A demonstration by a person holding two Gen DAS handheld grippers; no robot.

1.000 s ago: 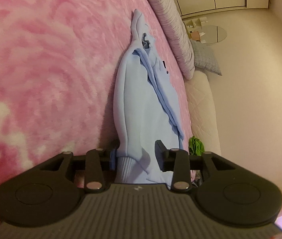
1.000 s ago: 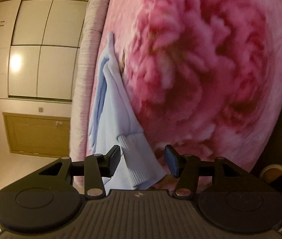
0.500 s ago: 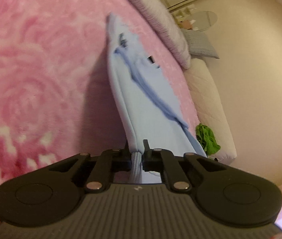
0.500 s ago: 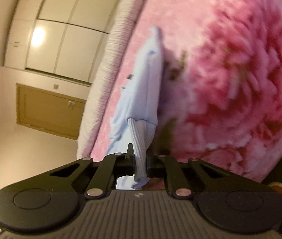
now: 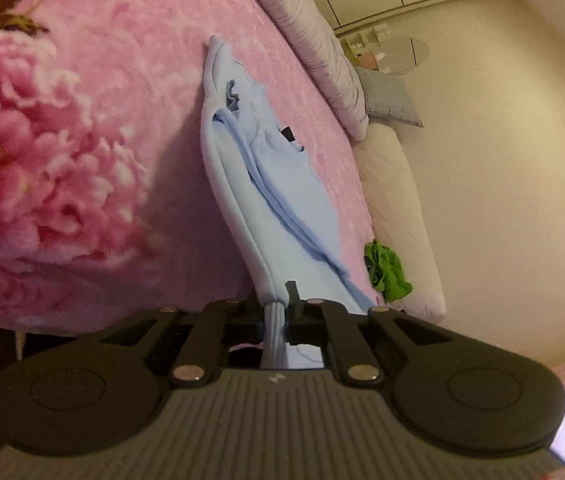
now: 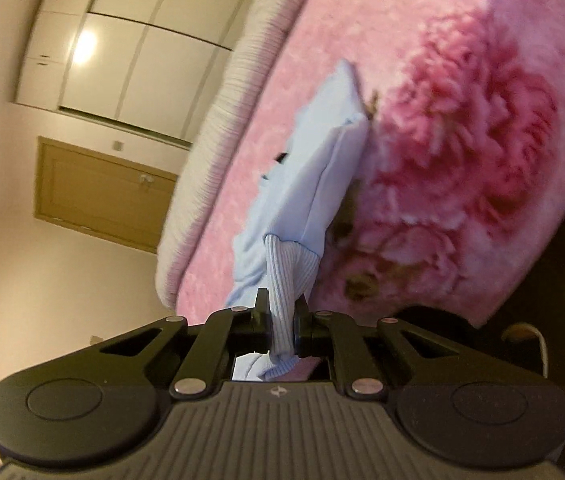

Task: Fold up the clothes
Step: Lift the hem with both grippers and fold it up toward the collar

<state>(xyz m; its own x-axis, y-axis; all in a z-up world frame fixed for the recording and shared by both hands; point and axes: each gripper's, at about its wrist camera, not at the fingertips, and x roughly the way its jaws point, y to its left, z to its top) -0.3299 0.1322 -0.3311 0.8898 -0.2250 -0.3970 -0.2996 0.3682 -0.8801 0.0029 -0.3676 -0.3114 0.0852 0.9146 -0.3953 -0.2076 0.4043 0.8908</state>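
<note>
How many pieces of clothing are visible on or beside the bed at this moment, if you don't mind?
2. The light blue sweatshirt lies on the pink blanket, its ribbed hem held by both grippers. A green garment sits crumpled at the mattress edge. Others may be out of view.

Count: 1 light blue sweater [image 5: 282,208] on 1 pink floral bed [image 5: 82,120]; 1 green cloth [image 5: 386,268]; 1 grey cushion [image 5: 390,98]; 2 grippers: left gripper [image 5: 276,312], right gripper [image 6: 282,320].

Lt-blue sweater [image 5: 258,184], pink floral blanket [image 5: 62,128].
</note>
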